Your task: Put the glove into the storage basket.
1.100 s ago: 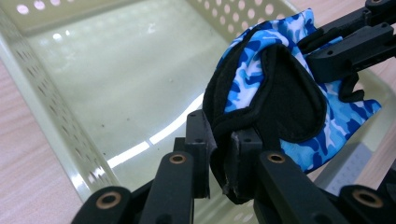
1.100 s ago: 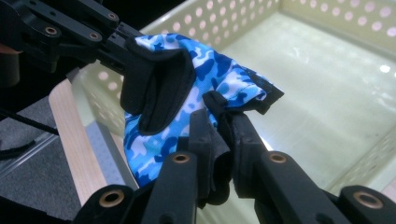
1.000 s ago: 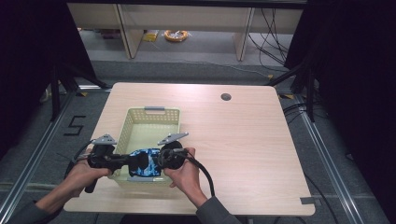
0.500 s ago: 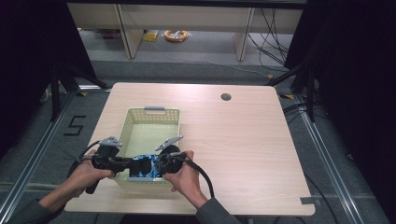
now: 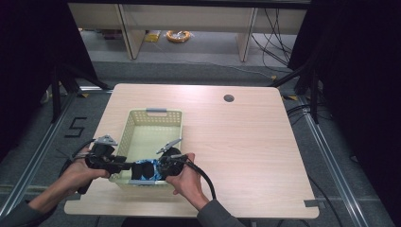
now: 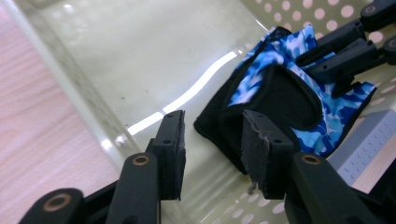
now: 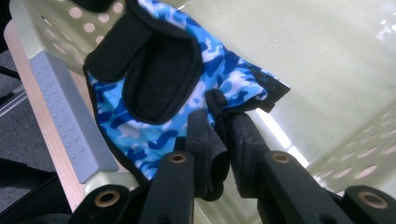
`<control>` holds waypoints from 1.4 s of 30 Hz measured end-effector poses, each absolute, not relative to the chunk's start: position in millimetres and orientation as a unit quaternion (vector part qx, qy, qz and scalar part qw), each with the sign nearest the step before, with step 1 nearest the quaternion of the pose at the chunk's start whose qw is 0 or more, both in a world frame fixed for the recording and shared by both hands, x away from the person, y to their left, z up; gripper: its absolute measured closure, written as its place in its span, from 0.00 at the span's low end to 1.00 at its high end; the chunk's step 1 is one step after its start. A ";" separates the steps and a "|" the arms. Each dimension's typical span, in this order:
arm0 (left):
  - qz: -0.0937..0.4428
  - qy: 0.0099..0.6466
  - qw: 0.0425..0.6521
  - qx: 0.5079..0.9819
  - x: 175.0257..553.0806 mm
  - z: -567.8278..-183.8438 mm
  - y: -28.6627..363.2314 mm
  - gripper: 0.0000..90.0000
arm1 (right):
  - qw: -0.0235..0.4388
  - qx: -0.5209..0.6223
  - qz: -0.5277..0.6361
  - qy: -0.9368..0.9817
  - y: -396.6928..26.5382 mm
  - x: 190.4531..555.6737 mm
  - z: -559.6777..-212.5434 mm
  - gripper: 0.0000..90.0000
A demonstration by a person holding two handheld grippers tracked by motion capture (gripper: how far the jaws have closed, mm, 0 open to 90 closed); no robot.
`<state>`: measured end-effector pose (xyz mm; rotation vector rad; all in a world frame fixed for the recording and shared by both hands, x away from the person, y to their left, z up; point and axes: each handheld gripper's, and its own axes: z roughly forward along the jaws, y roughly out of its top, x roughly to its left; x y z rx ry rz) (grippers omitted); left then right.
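Basket walls hem the near end; far floor lies open.

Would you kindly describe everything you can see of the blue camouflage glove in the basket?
The blue camouflage fabric glove is fingerless as far as shows, with black padded palm patches and black edging. It lies crumpled at the near end of the pale yellow perforated plastic basket, draped against the wall by its grey handle. The right gripper is shut on a black fold of its edge; the left gripper stands open just beside it, jaws apart and not gripping it.
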<state>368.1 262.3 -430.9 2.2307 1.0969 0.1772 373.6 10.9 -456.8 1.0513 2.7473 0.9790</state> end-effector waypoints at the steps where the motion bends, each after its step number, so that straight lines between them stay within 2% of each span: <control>1: 0.066 0.415 0.320 0.849 367.9 -429.6 263.8 0.66 | 0.020 0.338 0.315 0.886 10.7 373.8 -456.9 0.88; 8: 0.074 0.415 0.333 0.843 361.8 -425.0 260.9 0.61 | 0.022 0.342 0.309 0.887 10.2 375.6 -456.6 0.83; 15: 0.070 0.412 0.352 0.838 357.1 -424.2 257.0 0.59 | 0.045 0.350 0.321 0.879 8.1 374.6 -450.0 0.61; 18: 0.082 0.416 0.371 0.826 353.2 -420.4 253.4 0.59 | 0.071 0.340 0.330 0.878 5.6 371.9 -441.8 0.60; 22: 0.089 0.407 0.403 0.815 344.1 -412.2 247.0 0.57 | 0.077 0.334 0.360 0.868 -3.4 368.6 -429.3 0.56; 28: 0.076 0.406 0.440 0.797 326.7 -409.5 226.8 0.41 | 0.093 0.309 0.393 0.861 -28.6 365.2 -419.3 0.50; 42: 0.070 0.345 0.463 0.814 295.7 -420.9 178.5 0.35 | 0.108 0.344 0.435 0.825 -107.8 342.5 -414.3 0.44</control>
